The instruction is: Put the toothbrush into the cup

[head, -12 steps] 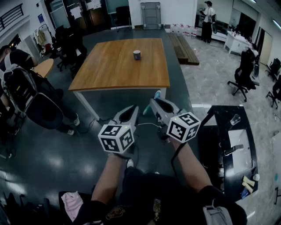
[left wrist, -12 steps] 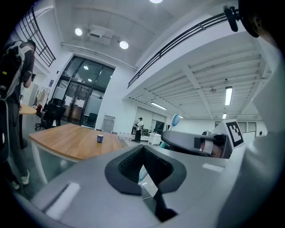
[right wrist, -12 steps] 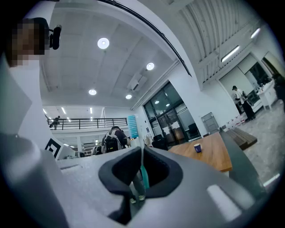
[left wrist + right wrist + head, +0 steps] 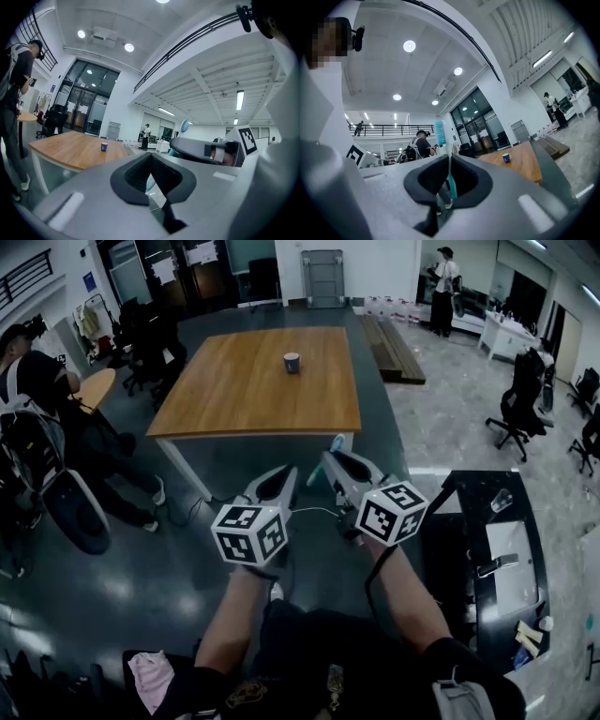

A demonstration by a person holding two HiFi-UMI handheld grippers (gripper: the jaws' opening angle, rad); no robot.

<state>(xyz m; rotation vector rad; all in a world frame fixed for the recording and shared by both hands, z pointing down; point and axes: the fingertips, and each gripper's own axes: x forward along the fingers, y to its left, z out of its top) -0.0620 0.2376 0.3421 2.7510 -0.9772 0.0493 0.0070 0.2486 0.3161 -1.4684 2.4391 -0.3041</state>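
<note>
Toothbrush (image 4: 452,185) clamped between right gripper (image 4: 449,158) jaws — upright, seemingly.

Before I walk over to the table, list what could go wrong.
1. The right tongs pinch the toothbrush by its thin handle only; it may twist or slip.
2. The cup is small and far off on the table; the brush could miss or tip it.
3. A person stands left of the table, perhaps near your path.

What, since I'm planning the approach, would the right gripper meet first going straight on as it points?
Nothing near, seemingly: the right gripper, shut on the toothbrush, aims upward, left of the wooden table and cup. The way looks free, though depth is unclear.
</note>
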